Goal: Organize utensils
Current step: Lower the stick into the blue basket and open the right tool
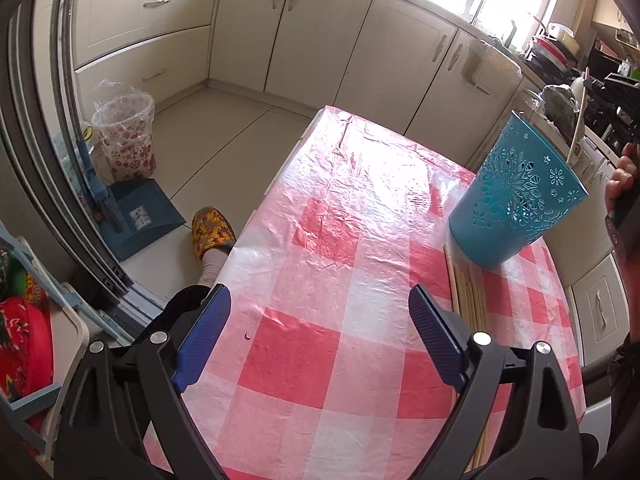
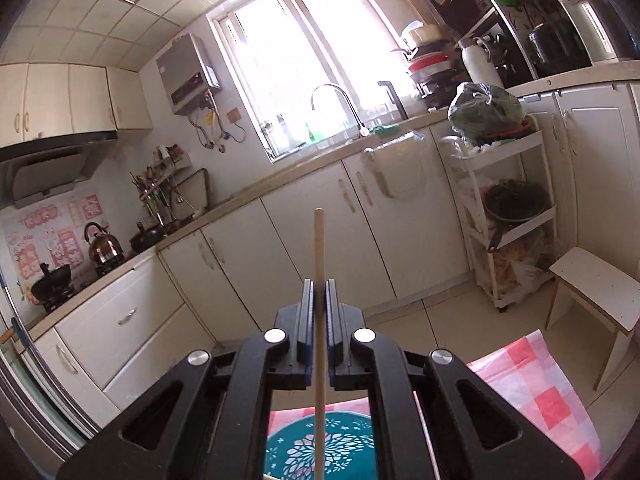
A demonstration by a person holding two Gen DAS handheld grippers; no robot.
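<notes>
Kitchen wall stickers (image 2: 60, 232), writing perhaps illegible.

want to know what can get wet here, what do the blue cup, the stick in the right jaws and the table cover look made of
Blue cup: looks like moulded plastic, matte teal, with cut-out flower patterns through the wall.
Stick: probably bare wood or bamboo, pale tan, unvarnished, thin and straight.
Table cover: likely thin plastic sheet, glossy, creased and reflecting window light, printed in red and white checks.
</notes>
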